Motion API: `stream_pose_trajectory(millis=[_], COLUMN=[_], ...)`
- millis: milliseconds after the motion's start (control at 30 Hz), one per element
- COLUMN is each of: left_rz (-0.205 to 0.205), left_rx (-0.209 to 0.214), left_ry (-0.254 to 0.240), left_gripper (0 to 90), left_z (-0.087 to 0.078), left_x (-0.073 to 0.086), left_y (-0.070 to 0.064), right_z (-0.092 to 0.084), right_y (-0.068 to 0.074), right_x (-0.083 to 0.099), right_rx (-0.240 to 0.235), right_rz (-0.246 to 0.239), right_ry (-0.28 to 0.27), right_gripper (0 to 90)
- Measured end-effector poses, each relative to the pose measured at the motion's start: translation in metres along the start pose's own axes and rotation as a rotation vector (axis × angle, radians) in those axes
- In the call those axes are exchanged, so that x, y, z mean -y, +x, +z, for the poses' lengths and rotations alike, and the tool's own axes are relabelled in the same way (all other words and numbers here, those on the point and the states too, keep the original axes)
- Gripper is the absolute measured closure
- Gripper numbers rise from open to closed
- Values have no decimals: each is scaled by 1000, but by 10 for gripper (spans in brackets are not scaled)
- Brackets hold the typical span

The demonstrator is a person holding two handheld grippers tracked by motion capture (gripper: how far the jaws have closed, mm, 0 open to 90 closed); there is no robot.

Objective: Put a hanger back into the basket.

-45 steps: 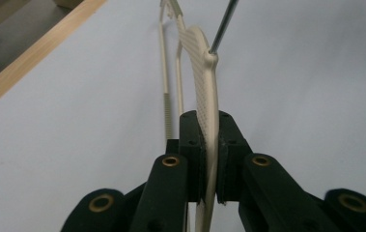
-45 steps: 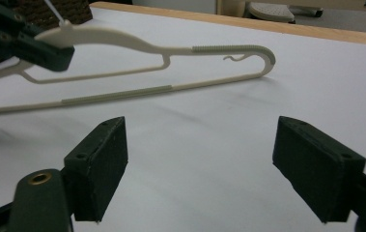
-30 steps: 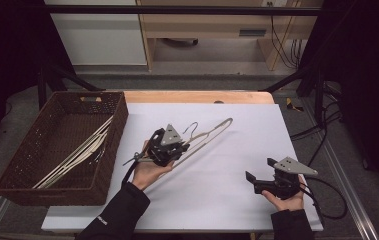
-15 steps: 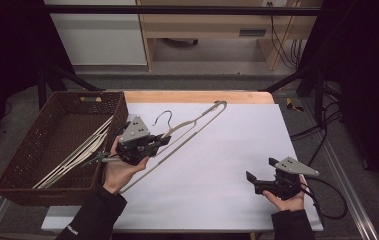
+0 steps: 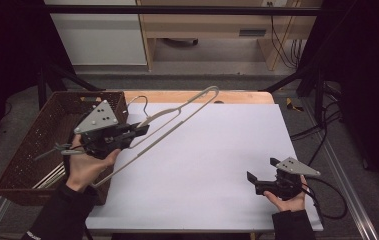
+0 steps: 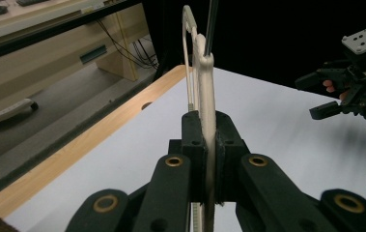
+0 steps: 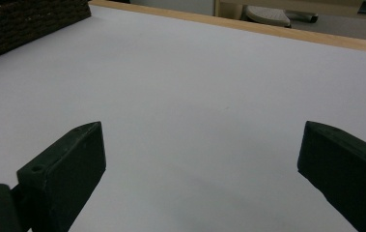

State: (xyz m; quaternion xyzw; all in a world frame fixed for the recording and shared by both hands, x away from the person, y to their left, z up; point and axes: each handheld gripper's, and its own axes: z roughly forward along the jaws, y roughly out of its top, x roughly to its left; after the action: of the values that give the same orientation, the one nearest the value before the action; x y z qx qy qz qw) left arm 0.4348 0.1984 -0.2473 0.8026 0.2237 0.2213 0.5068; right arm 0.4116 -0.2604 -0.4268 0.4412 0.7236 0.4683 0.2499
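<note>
A cream clothes hanger [image 5: 177,112] with a metal hook hangs tilted in the air over the table's left part, its long end pointing to the far side. My left gripper [image 5: 139,131] is shut on one of its bars, close to the wicker basket [image 5: 42,135]. The left gripper view shows the bar [image 6: 205,92] pinched between the two black pads [image 6: 192,135]. My right gripper [image 5: 261,169] rests low at the table's near right corner, held in a hand. Its jaws stand wide open with nothing between them [image 7: 200,154].
The brown basket stands at the left edge and holds several pale hangers [image 5: 52,172]. A white sheet [image 5: 217,160] covers the table, with a wooden strip [image 5: 237,96] along the far edge. Cables [image 5: 322,135] lie to the right of the table.
My left gripper has risen and moved left toward the basket, carrying the hanger off the table. The right gripper has stayed where it was.
</note>
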Motion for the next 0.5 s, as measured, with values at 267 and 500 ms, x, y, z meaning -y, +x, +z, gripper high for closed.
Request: stream_pose_trajectory(millis=[267, 500], left_rz=[28, 7], left_rx=[-80, -125], left_ry=[35, 13], left_gripper=[857, 857], left_z=[-31, -61], left_x=[-8, -3], left_y=[29, 61], right_z=[-1, -1], right_y=[-1, -1], right_x=[-1, 0], right_rx=[6, 4], right_rz=[0, -1], right_ry=[0, 2], right_gripper=[25, 22])
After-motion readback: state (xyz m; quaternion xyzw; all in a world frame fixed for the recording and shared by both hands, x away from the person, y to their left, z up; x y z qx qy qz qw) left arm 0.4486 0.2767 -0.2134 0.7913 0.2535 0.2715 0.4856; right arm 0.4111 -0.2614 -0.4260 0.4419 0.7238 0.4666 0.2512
